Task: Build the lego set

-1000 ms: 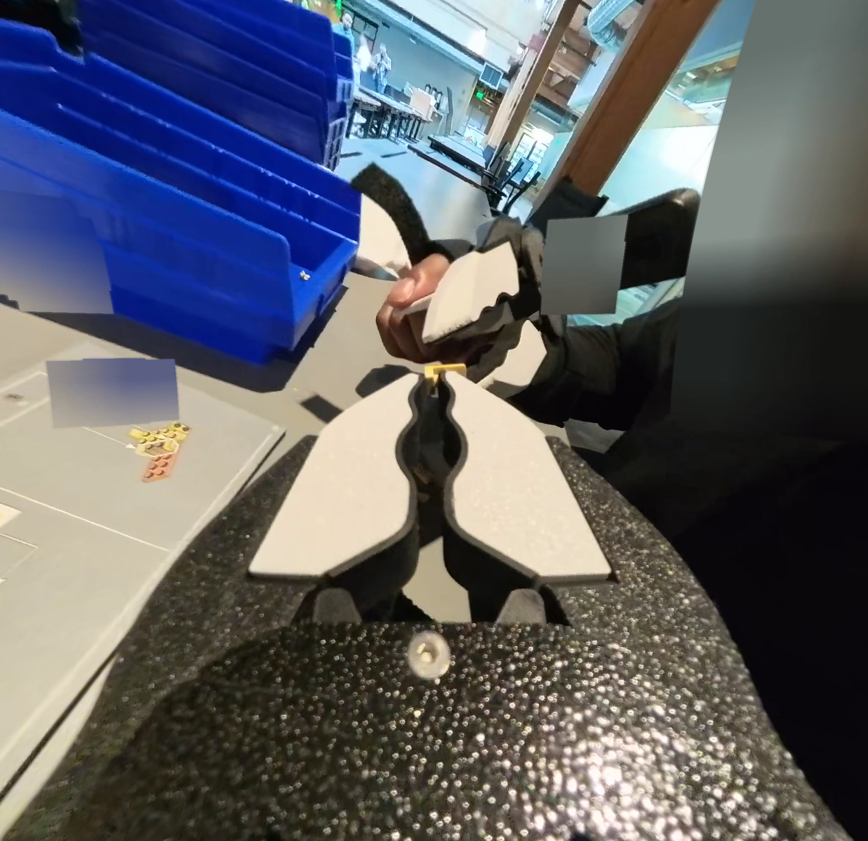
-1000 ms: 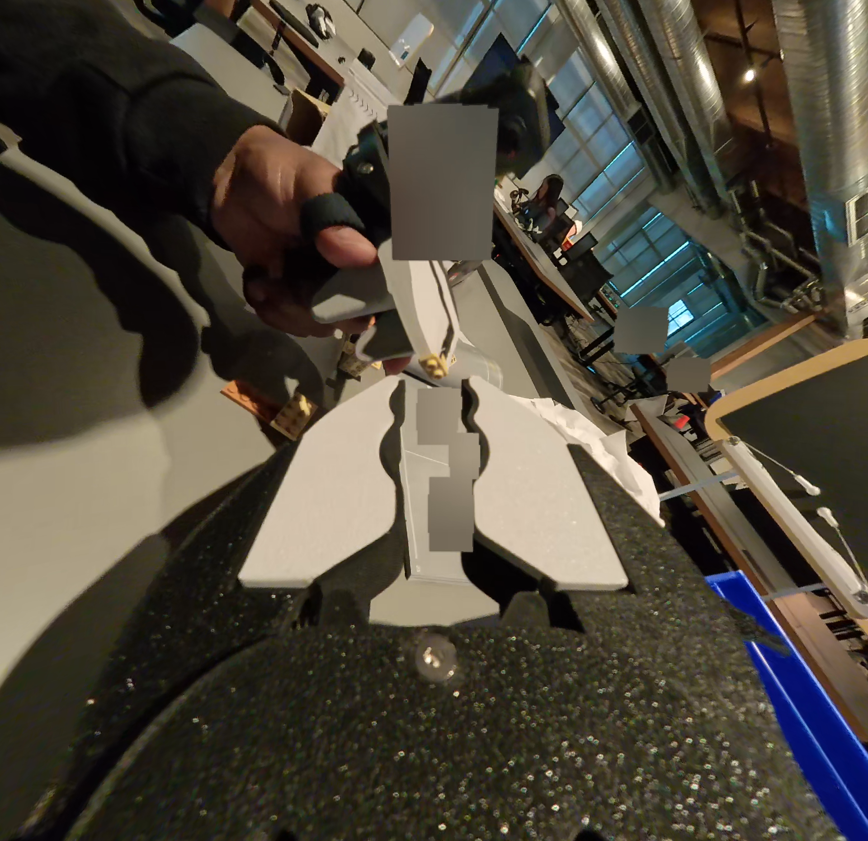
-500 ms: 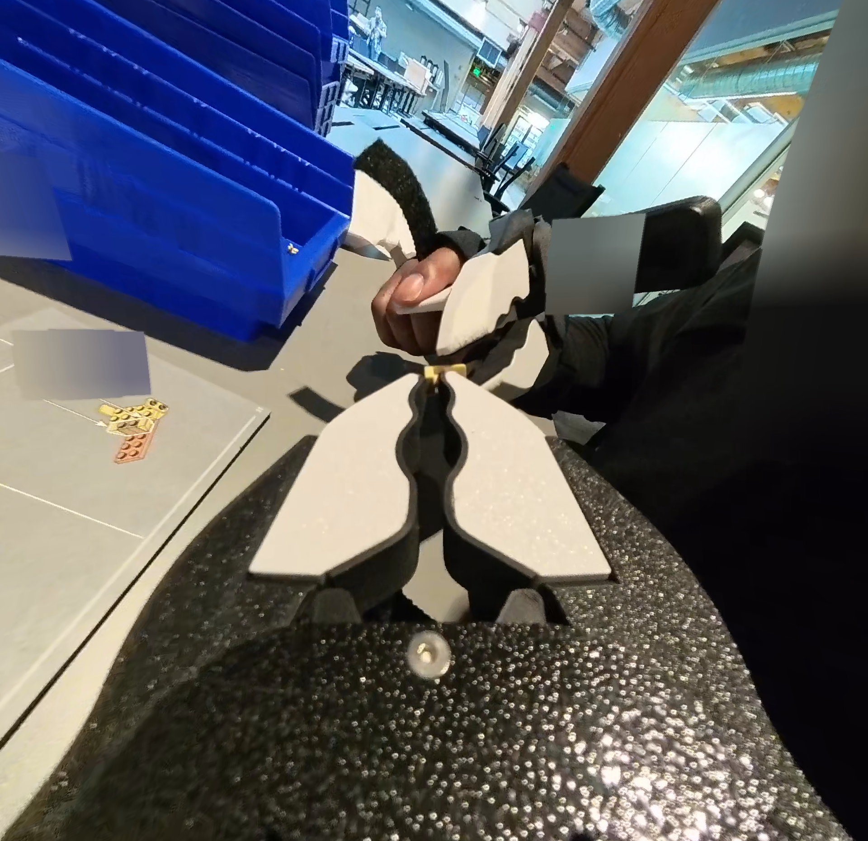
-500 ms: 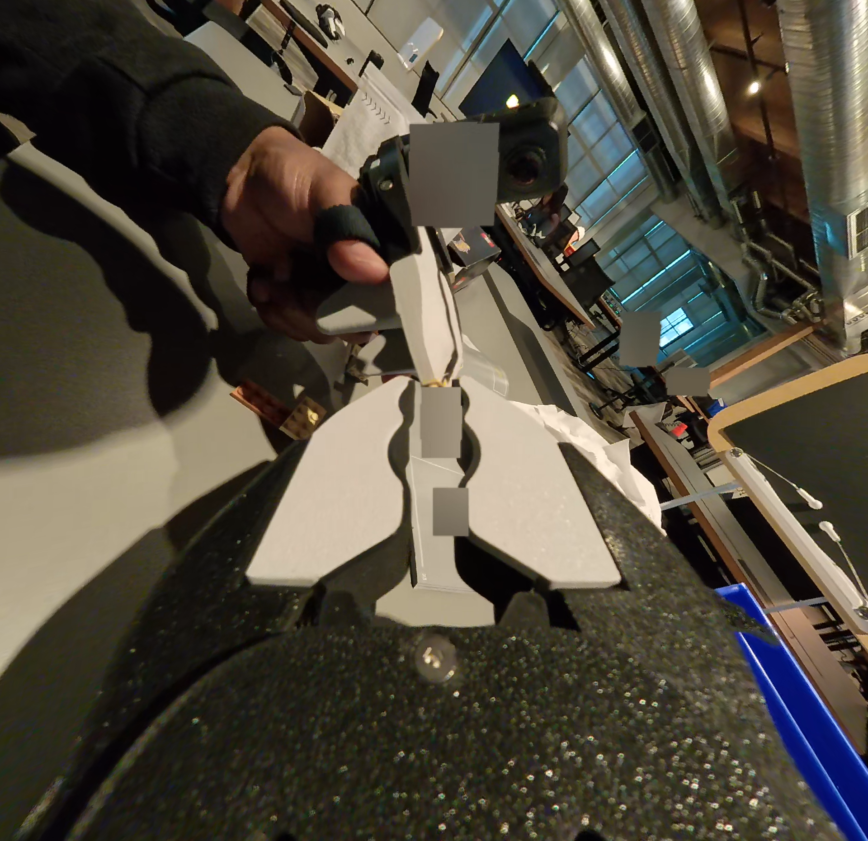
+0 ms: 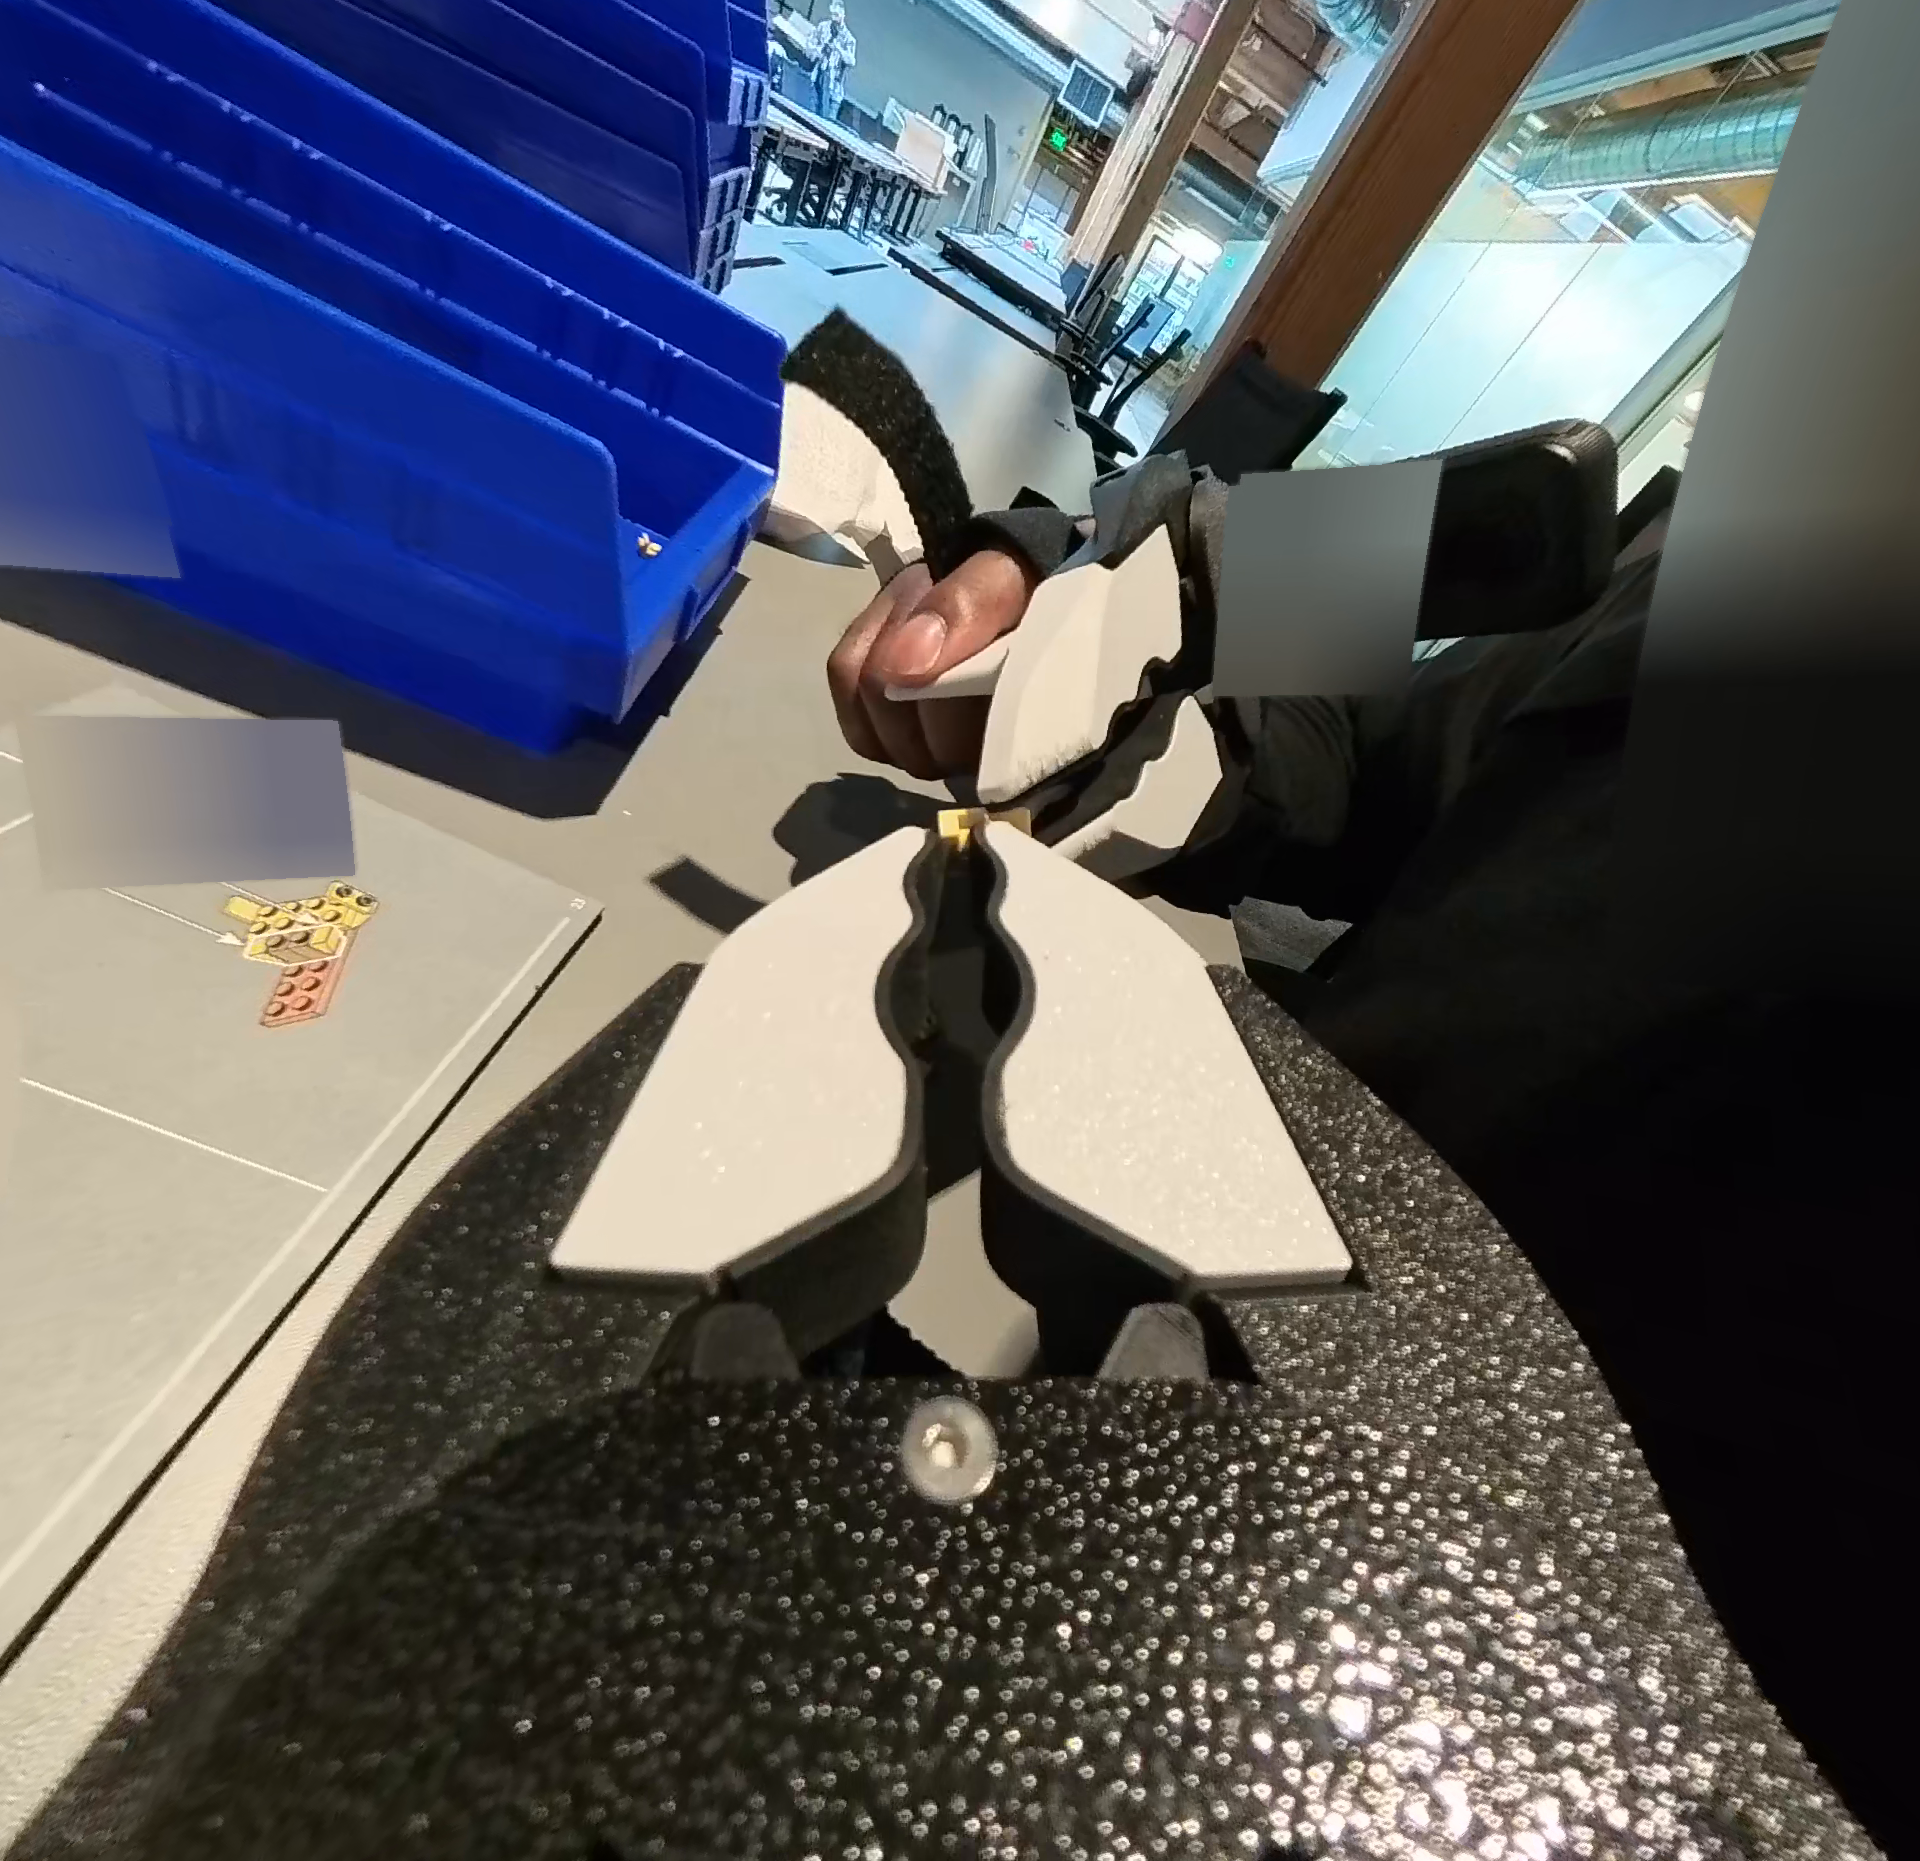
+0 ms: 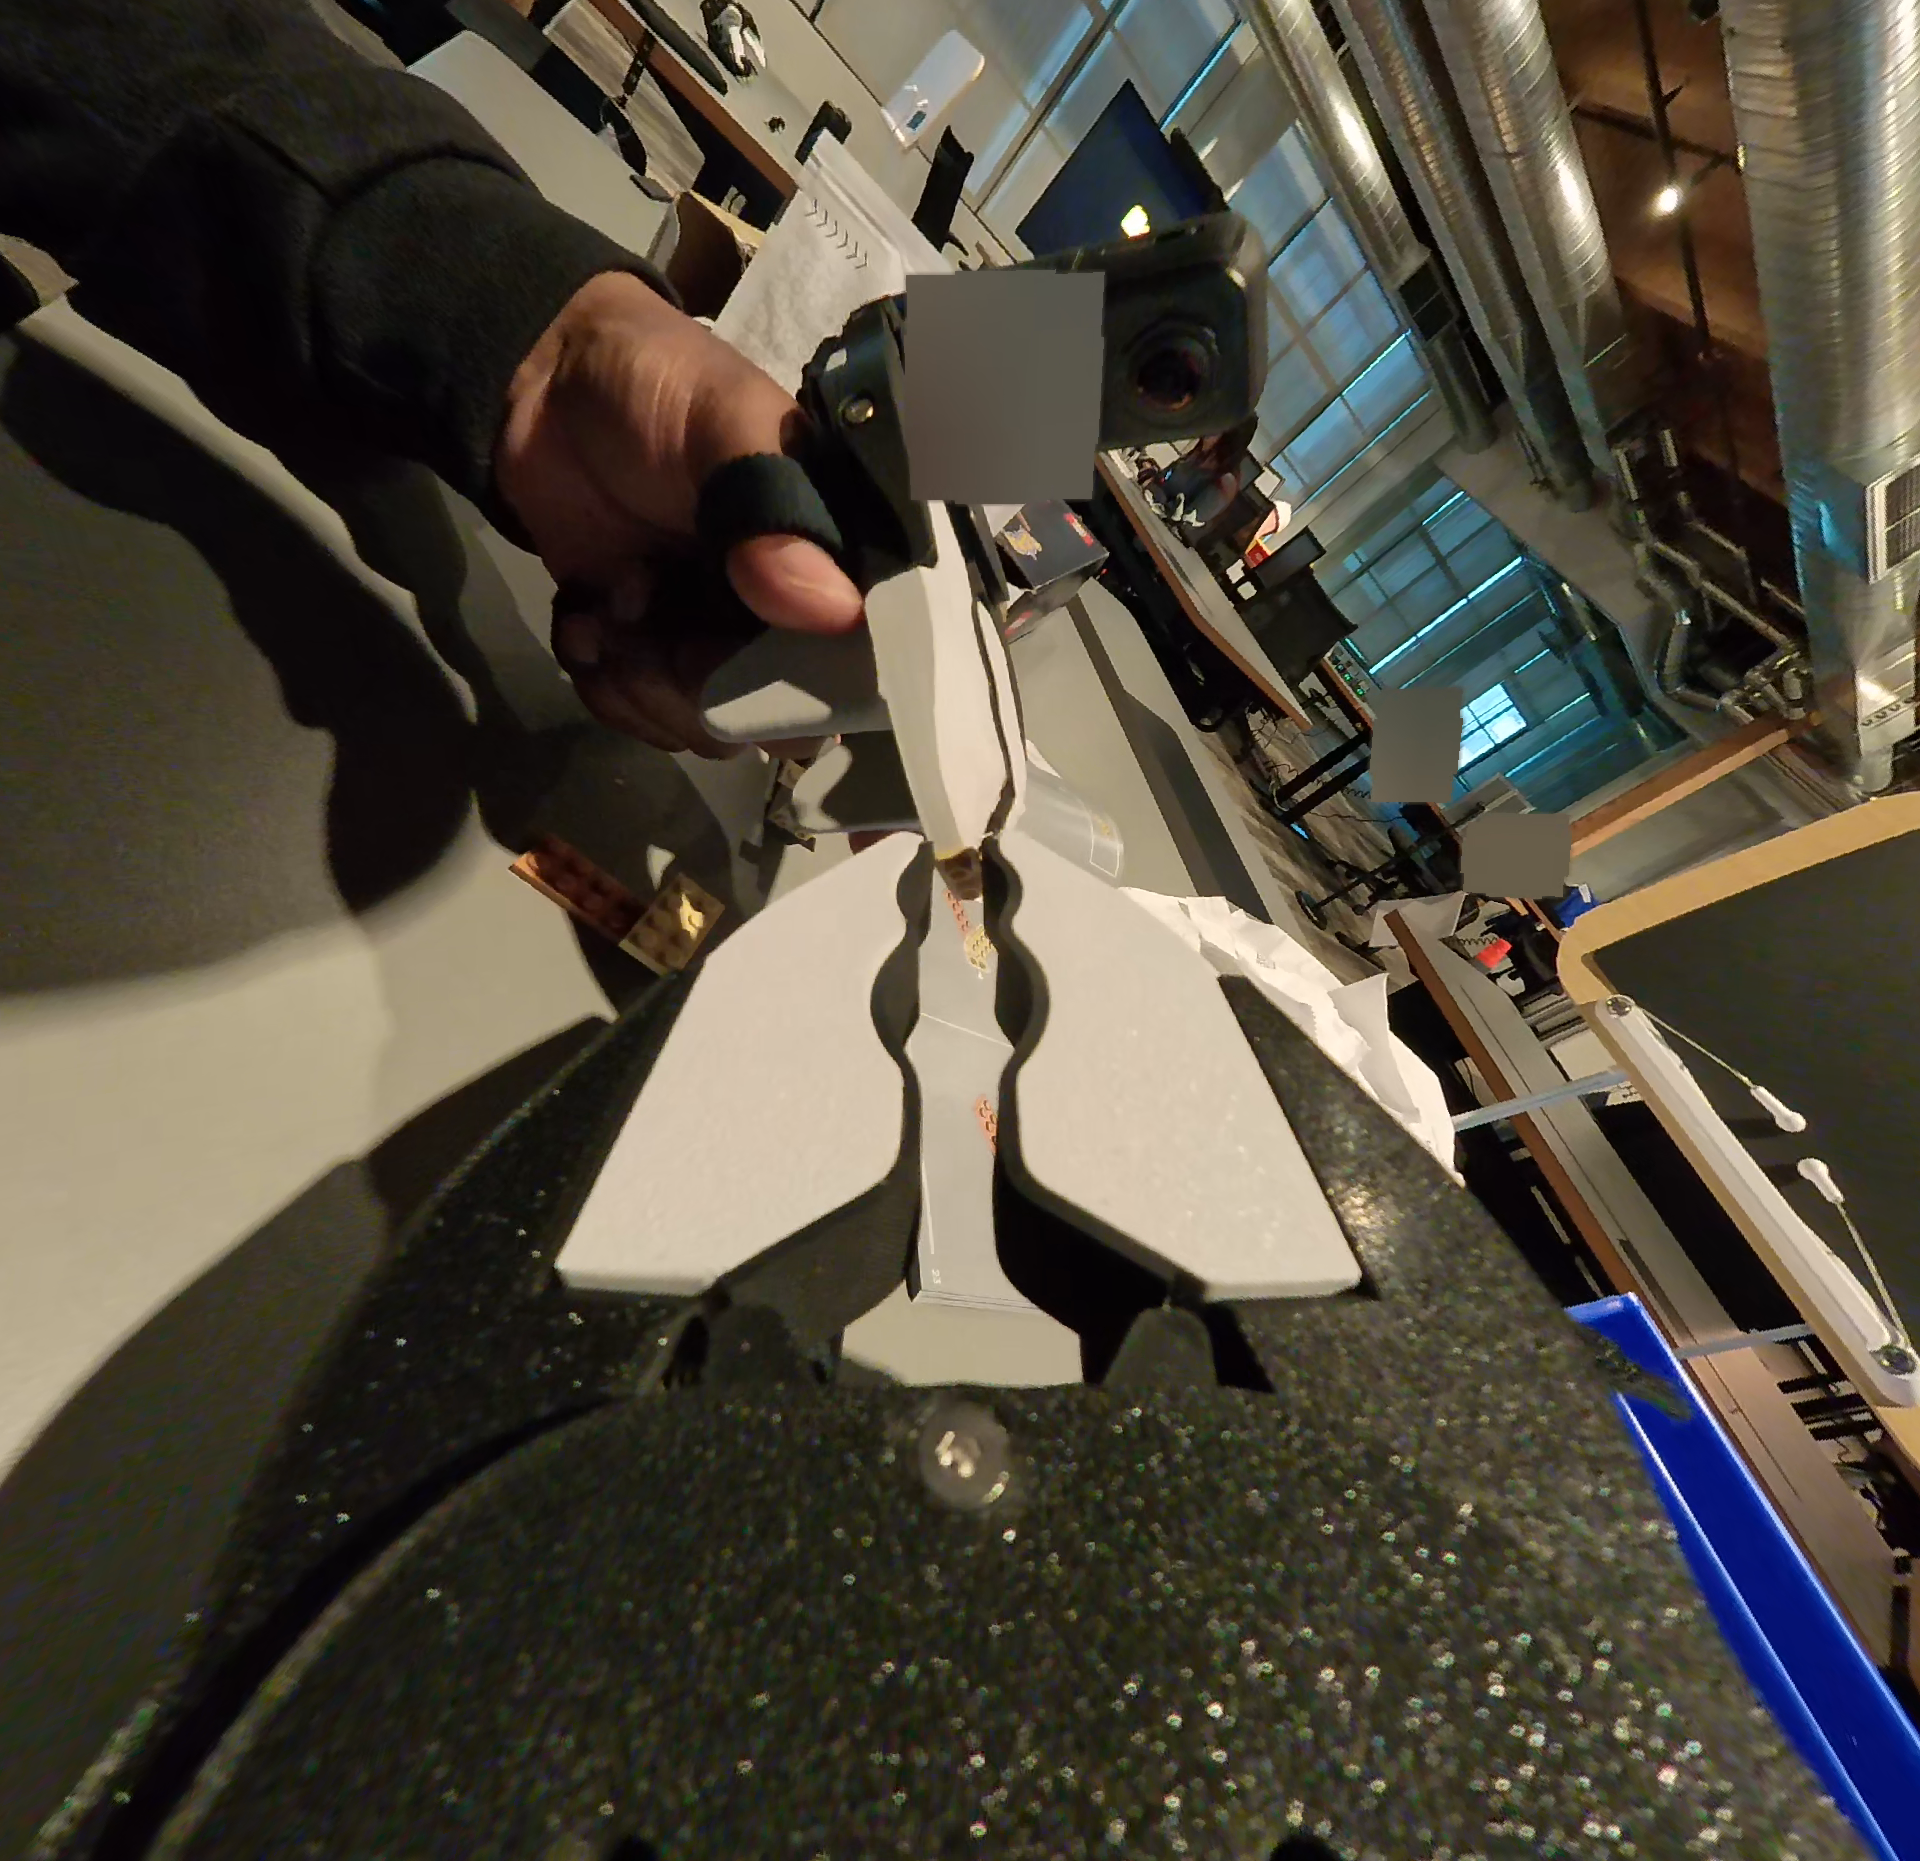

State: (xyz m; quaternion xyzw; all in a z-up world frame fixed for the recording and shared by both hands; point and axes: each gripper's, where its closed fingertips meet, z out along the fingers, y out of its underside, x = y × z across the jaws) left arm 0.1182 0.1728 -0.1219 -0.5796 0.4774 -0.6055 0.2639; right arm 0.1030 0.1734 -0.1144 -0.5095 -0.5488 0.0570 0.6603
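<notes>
My left gripper [image 5: 958, 843] is shut on a small yellow lego piece [image 5: 956, 826], held above the grey table. My right gripper [image 6: 958, 861] meets it tip to tip. Its jaws stand narrow around the same yellow piece [image 6: 960, 873] and look shut on it. The left gripper [image 6: 961, 835] comes down from above in the right wrist view, held by a hand [image 6: 644, 481]. The right gripper [image 5: 1003, 809] shows farther off in the left wrist view. A brown plate [image 6: 566, 881] with a yellow brick [image 6: 675, 923] lies on the table below.
An open instruction booklet [image 5: 312, 1084] lies on the table at left; it also shows between my right fingers [image 6: 956, 1136]. Stacked blue bins [image 5: 364, 357] stand behind it. Another blue bin [image 6: 1766, 1551] and crumpled white paper [image 6: 1299, 980] lie to the right. The grippers are tip to tip, or close to it.
The right gripper's jaws have narrowed from wide open to close around the yellow piece. The two grippers have come together tip to tip. The left gripper has stayed shut on the piece.
</notes>
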